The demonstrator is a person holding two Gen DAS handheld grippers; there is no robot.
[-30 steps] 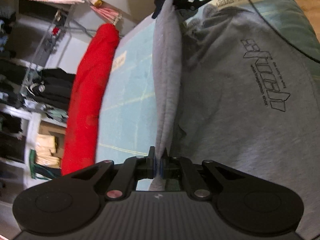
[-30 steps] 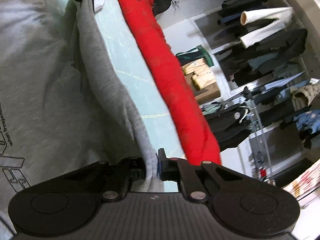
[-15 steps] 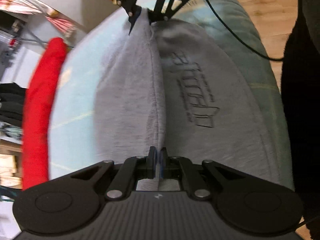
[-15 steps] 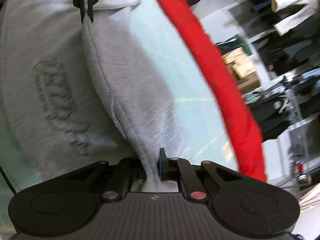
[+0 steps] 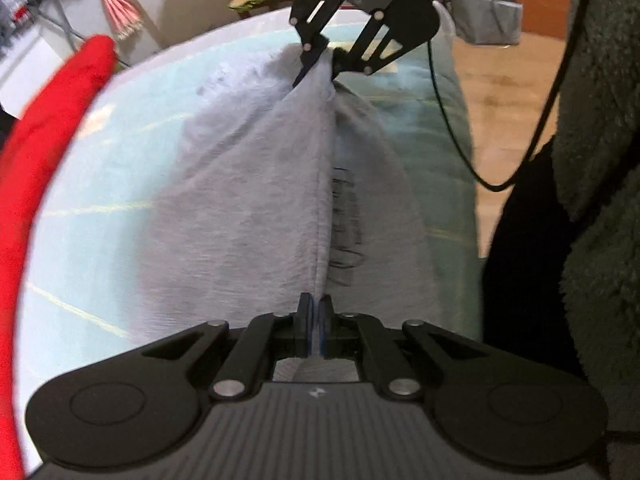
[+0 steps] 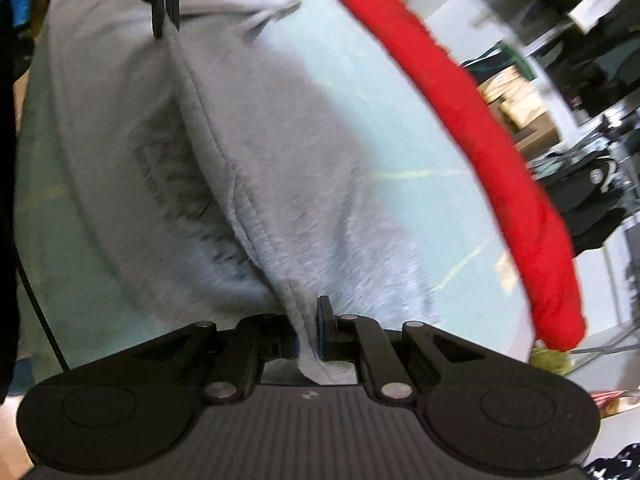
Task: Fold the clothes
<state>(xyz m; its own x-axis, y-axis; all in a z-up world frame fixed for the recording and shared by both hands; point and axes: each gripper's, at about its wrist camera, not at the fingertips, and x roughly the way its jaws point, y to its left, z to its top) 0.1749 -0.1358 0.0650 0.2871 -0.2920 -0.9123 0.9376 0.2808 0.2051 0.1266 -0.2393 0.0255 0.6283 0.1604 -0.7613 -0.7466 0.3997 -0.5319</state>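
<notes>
Wooden floor [image 5: 504, 80] beside the pale green table [image 5: 120, 168]; garment-stacked shelves [image 6: 592, 60] behind.

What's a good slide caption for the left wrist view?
Both tools, left and right, pinch a raised fold of the grey sweatshirt above the pale green table.
</notes>
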